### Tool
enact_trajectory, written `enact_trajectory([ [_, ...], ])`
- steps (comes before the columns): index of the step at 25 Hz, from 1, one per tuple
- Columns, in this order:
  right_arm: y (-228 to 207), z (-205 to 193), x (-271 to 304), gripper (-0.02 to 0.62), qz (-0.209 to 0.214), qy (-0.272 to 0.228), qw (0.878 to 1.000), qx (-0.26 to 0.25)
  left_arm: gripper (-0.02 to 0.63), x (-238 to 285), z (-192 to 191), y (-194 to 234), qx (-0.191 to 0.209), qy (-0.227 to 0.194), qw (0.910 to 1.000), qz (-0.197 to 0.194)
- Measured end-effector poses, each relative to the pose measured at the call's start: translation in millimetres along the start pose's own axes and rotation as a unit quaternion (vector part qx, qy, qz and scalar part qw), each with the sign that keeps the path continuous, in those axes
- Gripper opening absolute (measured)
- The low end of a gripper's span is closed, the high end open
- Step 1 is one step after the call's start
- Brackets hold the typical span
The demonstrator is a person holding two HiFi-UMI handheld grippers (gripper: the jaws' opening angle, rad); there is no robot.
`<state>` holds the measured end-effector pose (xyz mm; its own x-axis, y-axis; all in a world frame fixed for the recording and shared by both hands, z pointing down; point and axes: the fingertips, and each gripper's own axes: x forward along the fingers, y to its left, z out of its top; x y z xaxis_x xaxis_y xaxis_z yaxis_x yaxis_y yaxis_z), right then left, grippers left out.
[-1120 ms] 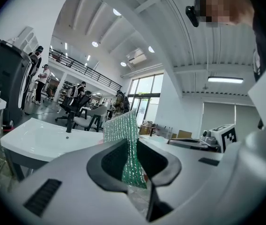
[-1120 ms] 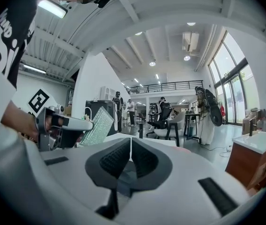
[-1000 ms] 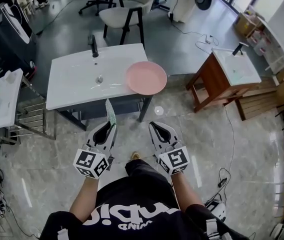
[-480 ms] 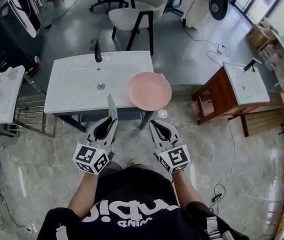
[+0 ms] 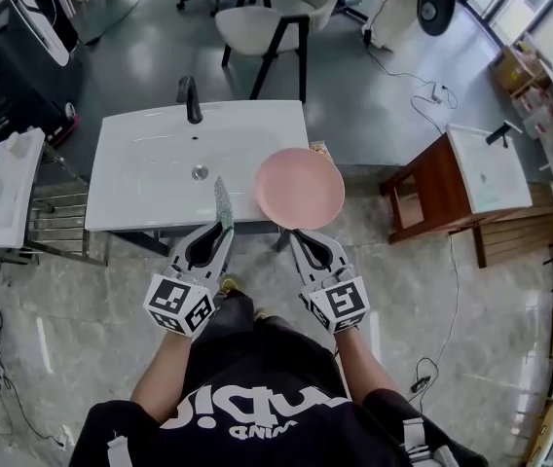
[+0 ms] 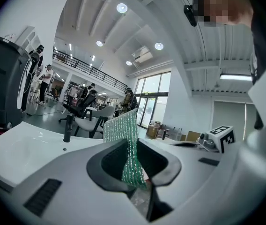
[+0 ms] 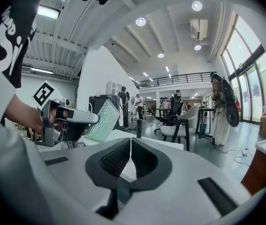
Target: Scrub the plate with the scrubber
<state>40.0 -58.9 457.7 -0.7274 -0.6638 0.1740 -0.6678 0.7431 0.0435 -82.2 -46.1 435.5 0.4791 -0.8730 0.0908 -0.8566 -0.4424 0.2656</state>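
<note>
Notably, my left gripper (image 5: 221,235) clamps the scrubber (image 5: 222,202); my right gripper (image 5: 294,233) is closed and empty. The unheld plate (image 5: 299,188) overhangs the sink (image 5: 150,168) and could slide off once scrubbed.

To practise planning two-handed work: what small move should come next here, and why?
Probably open the right gripper and ease it onto the near rim of the pink plate. Its jaws are shut on nothing, the left gripper grips the green scrubber, and the plate lies unheld at the right edge of the sink.
</note>
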Motion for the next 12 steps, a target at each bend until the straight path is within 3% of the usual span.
enact_trajectory([
  [12,-14.8,1.3,54.8,0.040,-0.020,0.030,0.999,0.005,0.080,51.5,9.8,42.6,-0.003,0.021,0.9979,-0.061],
])
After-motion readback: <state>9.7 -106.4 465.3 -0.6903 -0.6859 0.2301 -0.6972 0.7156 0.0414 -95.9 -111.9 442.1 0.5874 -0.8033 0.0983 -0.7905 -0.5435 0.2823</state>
